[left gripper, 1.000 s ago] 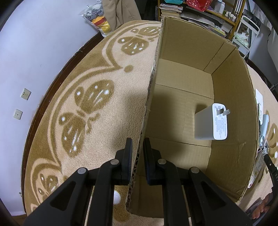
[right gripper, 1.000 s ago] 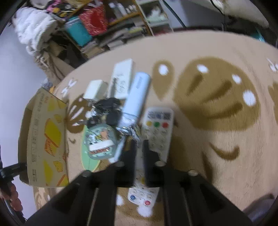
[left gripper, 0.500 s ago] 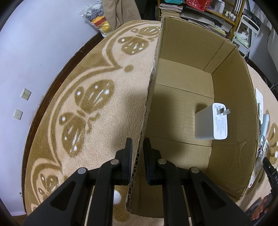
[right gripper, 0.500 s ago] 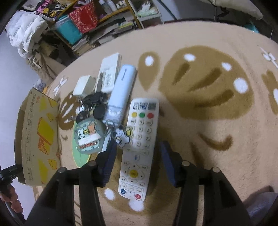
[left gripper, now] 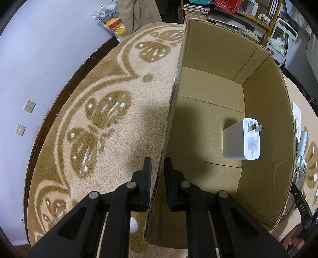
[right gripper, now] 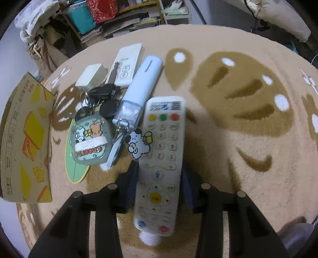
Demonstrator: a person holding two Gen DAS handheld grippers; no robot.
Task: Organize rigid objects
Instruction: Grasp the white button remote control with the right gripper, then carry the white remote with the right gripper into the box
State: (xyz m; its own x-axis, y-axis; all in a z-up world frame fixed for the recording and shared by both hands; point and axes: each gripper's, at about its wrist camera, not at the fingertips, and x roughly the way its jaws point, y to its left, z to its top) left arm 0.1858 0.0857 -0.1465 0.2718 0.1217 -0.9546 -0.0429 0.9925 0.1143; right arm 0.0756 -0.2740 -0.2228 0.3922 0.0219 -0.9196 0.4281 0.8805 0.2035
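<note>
In the left wrist view, the left gripper [left gripper: 157,178] was pinched tight on the near left wall of the open cardboard box [left gripper: 266,139], one finger outside over the rug and one inside. The box stood on a plush beige rug [left gripper: 111,123] patterned with brown butterflies and curling lines. Inside, on the bare cardboard floor towards the right wall, lay a white charger [left gripper: 241,140], its prongs pointing right. Left of the rug ran a strip of dark floor, then a pale wall [left gripper: 39,49] carrying two sockets. At the far edge a plastic bag of soft toys [left gripper: 111,21] leaned by the wall, and shelves [left gripper: 248,17] crammed with books and bottles stood behind the box.

In the right wrist view, the right gripper [right gripper: 159,190] had its jaws partly spread and had just been closing, with the white remote control [right gripper: 162,158] lying lengthwise between them; whether the pads pressed it could not be told. The remote lay on the same rug, over a large brown motif with white dots. Just left of it sat a cluster: a pale blue case [right gripper: 142,83], a dog-shaped charm [right gripper: 138,144], a bunch of keys [right gripper: 103,99], a cartoon-printed case [right gripper: 89,142], a white adapter [right gripper: 92,76] and a white power bank [right gripper: 128,63]. The box's printed outer side showed at the far left, and cluttered shelves filled the far background.
</note>
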